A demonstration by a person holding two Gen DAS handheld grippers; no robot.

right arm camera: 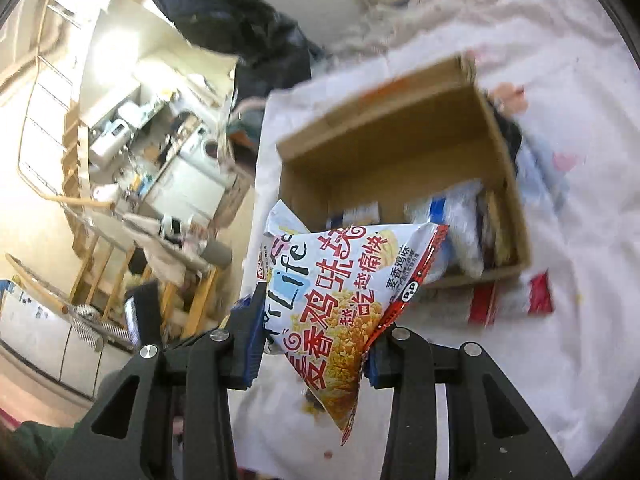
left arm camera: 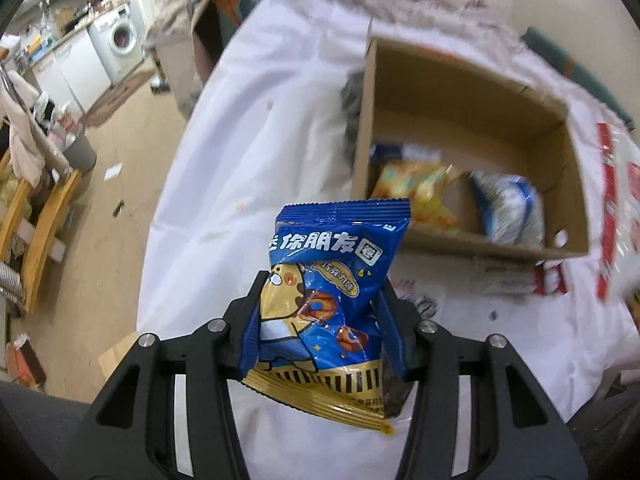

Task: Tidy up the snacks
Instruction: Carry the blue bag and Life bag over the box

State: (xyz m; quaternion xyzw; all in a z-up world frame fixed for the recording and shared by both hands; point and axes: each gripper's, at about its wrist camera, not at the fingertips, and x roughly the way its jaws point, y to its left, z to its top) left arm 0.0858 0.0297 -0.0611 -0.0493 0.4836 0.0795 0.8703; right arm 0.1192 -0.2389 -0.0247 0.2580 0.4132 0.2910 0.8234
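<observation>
A: What had the left gripper (left arm camera: 320, 320) got?

B: A blue foil snack packet with a yellow cartoon figure and a gold striped bottom band (left arm camera: 332, 300). The jaws were clamped on its lower half, one blue pad pressed to each side. The packet stood upright, top seal uppermost, clear of the white cloth-covered table (left arm camera: 256, 128).

A: And the right gripper (right arm camera: 312, 344)?

B: Clamped on a white and red crinkled snack bag with red Chinese lettering (right arm camera: 344, 300). The bag sat tilted, one corner hanging below the fingers and the wide end pointing toward the box. It was pinched on both sides and lifted off the cloth.

A: The box?

B: An open brown cardboard box (left arm camera: 472, 92) toward the table's far side, ahead of both grippers. Inside lay a yellow packet (left arm camera: 416, 188) against the near wall and a blue and white packet (left arm camera: 512, 208) toward the right-hand corner, with another blue-edged one partly hidden behind them.

A: Anything loose on the table?

B: A red and white packet (right arm camera: 512, 300) lay flat just outside the box's near right corner. It was blurred, so I could not read it.

A: Beyond the table?

B: A white washing machine (left arm camera: 120, 36) stood against the far wall at the left.
</observation>
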